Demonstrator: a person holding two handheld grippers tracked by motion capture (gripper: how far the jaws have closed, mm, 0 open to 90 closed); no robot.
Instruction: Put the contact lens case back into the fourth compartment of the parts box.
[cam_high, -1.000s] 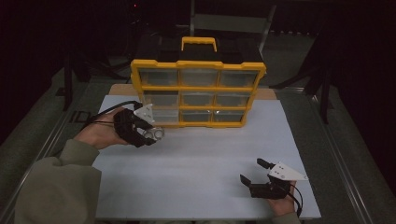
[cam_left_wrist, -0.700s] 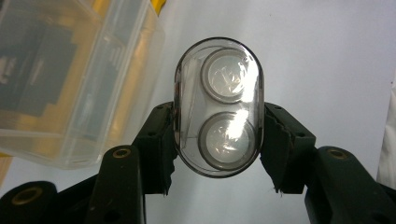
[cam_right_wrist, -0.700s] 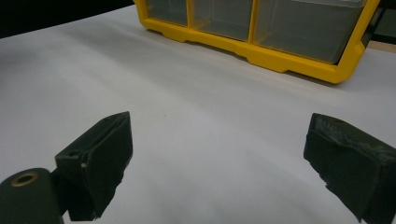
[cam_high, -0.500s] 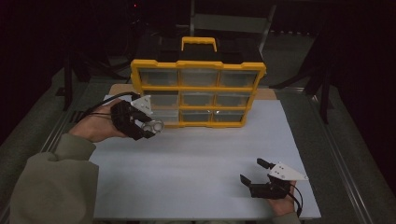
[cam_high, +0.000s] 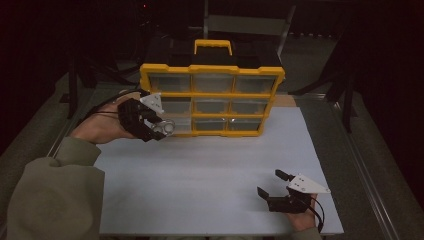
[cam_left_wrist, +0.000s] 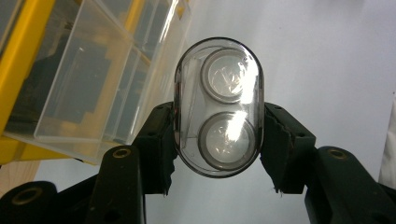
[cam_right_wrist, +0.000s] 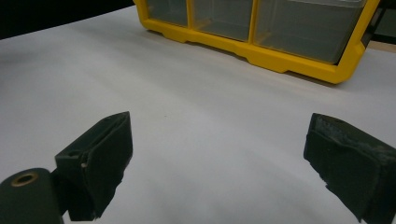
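1. The left hand (cam_high: 100, 129) holds the left gripper (cam_high: 159, 126) raised at the lower left corner of the yellow organizer case (cam_high: 212, 97), forearm and olive sleeve (cam_high: 55, 195) reaching in from the near left. Its jaws are clamped on the two long sides of a clear oval capsule (cam_left_wrist: 218, 106), partly closed to its width.
2. The right gripper (cam_high: 272, 187) sits low over the white sheet (cam_high: 200, 170), well in front of the case's right end, jaws spread wide and holding nothing, with the grey plate on top.
3. Compared with half a second earlier, the left gripper has moved slightly right and toward the case's front, so the capsule now overlaps its lower left compartment in the high view. The right gripper has not shifted.
4. The left gripper view shows the capsule's two round inserts, stacked one above the other, and an open clear drawer (cam_left_wrist: 93, 84) of the case just beside it. From above the capsule is a small pale blur, and whether it touches the case I cannot tell.
5. The right gripper view shows the case's yellow lower frame (cam_right_wrist: 261, 51) resting on the sheet beyond the open jaws.
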